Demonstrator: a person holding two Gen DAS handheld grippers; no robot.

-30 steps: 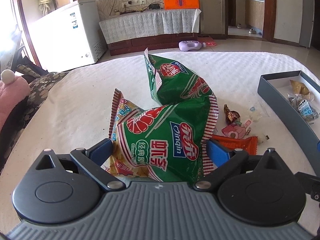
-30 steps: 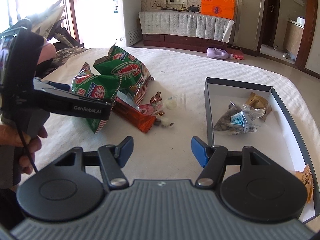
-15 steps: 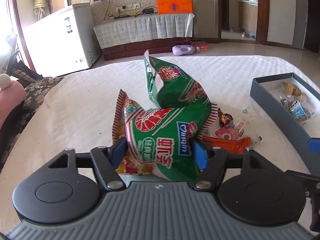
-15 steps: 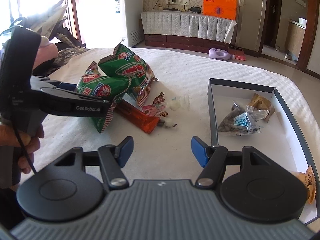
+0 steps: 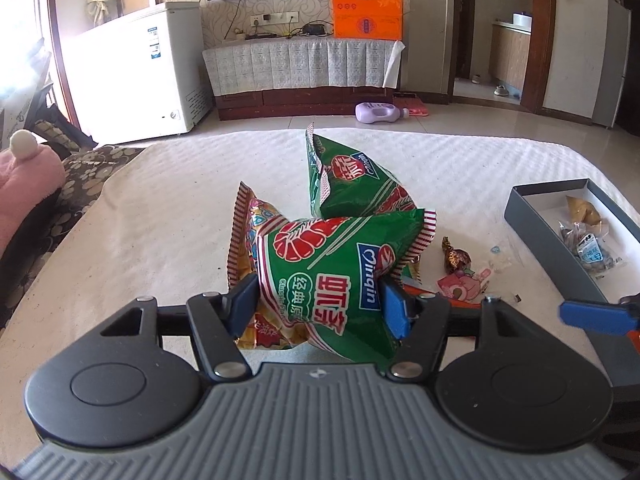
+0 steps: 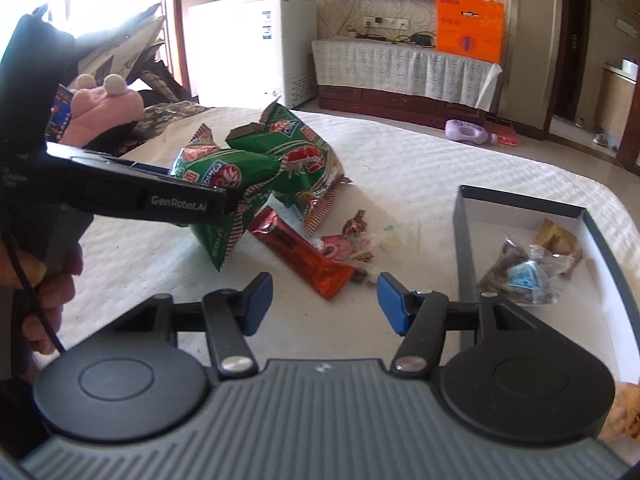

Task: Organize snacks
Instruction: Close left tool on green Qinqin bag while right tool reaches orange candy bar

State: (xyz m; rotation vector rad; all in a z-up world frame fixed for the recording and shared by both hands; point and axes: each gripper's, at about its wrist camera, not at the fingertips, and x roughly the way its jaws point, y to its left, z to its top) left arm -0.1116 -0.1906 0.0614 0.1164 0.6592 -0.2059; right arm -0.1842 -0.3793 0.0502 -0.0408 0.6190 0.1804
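Second green bag [image 5: 352,188] and candies [image 5: 456,258] just behind the gripped shrimp-chip bag [image 5: 336,280].

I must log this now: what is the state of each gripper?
Left gripper: closed on the green snack bag.
Right gripper: jaws closing, nothing between them, holding nothing.

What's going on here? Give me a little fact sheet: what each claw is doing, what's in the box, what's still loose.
left claw: clamped on green shrimp-chip bag
right claw: closing, nothing between its jaws
box: open, holds a few small wrapped snacks
loose on the bed: second green bag, red-orange bar, small candies
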